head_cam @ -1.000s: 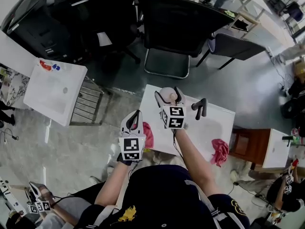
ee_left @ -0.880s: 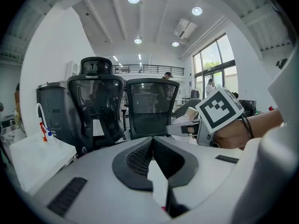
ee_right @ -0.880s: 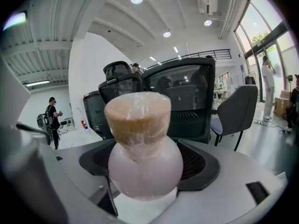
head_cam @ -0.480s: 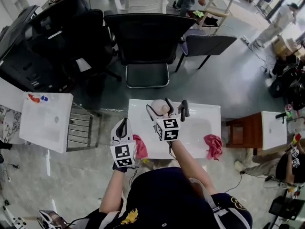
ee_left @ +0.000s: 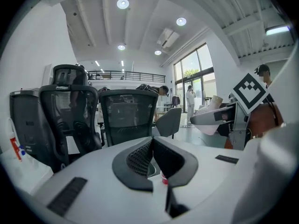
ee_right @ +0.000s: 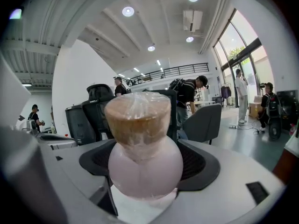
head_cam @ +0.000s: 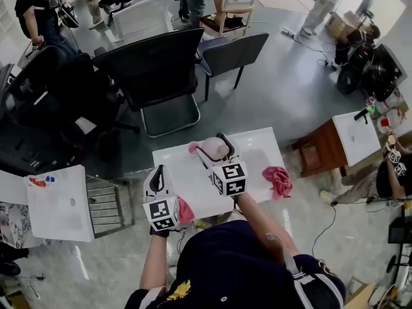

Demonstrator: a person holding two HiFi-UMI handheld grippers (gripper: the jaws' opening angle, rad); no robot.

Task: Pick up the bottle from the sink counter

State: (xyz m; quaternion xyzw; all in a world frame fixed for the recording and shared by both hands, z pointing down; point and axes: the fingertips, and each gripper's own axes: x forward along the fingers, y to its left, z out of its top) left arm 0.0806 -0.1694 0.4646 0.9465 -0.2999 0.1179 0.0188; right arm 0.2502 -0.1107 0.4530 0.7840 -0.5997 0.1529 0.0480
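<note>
Pink bottle (ee_right: 144, 157) upright, cap (ee_right: 137, 118) upward

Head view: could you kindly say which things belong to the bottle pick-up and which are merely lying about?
Belong: bottle, right gripper shut on it, white sink counter.
Lying about: pink cloth at the counter's right end, red cloth beside the shut left gripper, office chairs.

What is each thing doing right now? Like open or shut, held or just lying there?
right gripper: shut on the bottle.
bottle: upright, held between the jaws.
left gripper: shut, holding nothing.
pink cloth: crumpled, lying on the sink counter.
red cloth: crumpled, beside the left gripper.
</note>
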